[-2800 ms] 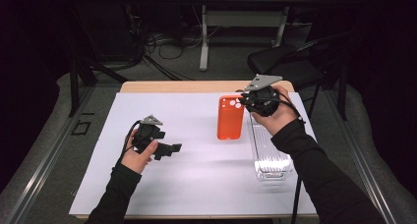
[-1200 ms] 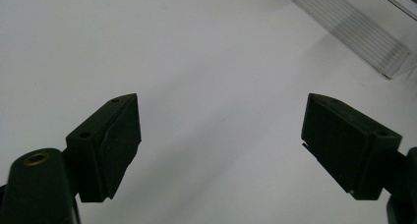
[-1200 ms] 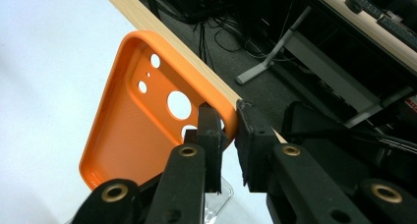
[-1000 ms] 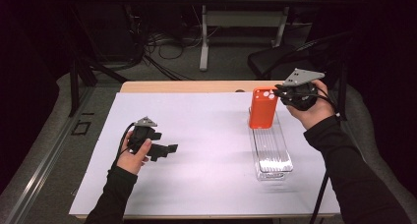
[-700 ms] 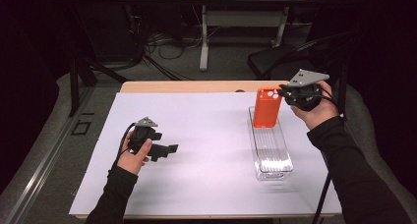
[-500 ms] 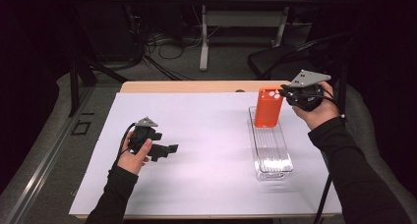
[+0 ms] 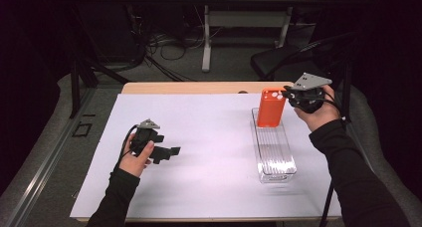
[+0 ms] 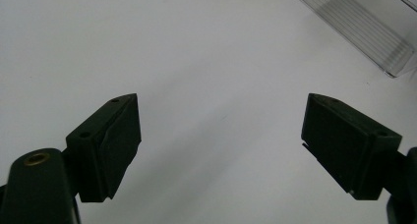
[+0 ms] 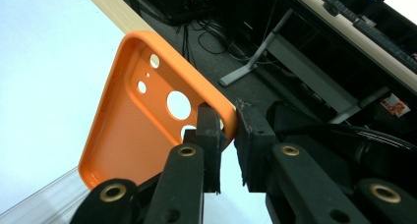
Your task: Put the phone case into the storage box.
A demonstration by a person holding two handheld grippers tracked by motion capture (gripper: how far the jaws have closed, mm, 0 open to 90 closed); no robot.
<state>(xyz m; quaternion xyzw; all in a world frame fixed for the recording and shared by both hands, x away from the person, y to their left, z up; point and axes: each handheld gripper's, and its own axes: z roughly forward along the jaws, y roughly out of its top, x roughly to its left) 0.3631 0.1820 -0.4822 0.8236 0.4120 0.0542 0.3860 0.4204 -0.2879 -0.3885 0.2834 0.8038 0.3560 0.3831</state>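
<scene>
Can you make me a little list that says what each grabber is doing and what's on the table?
right gripper: shut on the top edge of the orange case
case: upright, hanging over the far end of the clear tray, camera holes at the top
left gripper: open, nothing between the jaws, low over the white sheet
tray: long, clear, ribbed floor, on the right side of the sheet
what comes next, likely: the case goes down into the tray
</scene>
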